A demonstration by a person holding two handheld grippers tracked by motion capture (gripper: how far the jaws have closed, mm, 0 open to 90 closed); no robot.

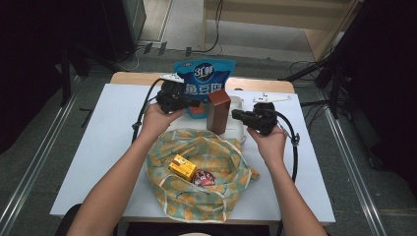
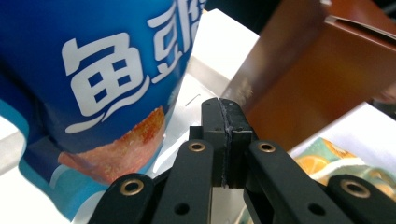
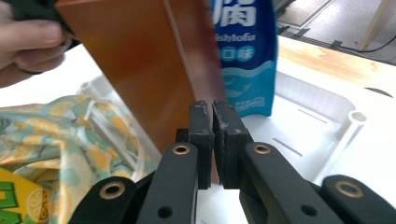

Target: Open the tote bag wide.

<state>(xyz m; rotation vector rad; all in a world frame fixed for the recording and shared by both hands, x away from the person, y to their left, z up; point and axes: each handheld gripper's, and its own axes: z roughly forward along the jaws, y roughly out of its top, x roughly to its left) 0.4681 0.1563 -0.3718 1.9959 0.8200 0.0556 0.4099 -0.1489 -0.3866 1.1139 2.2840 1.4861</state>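
Observation:
A blue snack bag (image 1: 204,77) stands upright at the back of a white tray (image 1: 238,129). A tall brown box (image 1: 219,112) stands in front of it. My left gripper (image 1: 195,103) is left of the box, its jaws shut and empty (image 2: 225,106), pointing between the blue bag (image 2: 93,70) and the brown box (image 2: 317,79). My right gripper (image 1: 235,115) is just right of the box, shut and empty (image 3: 212,107), facing the brown box (image 3: 140,60). The blue bag (image 3: 245,51) stands behind it.
A fabric bag with an orange-fruit print (image 1: 196,191) lies open at the table's near edge. It holds a yellow box (image 1: 183,166) and a red packet (image 1: 202,178). The white table (image 1: 113,128) has bare room at left and right. Cables trail from both grippers.

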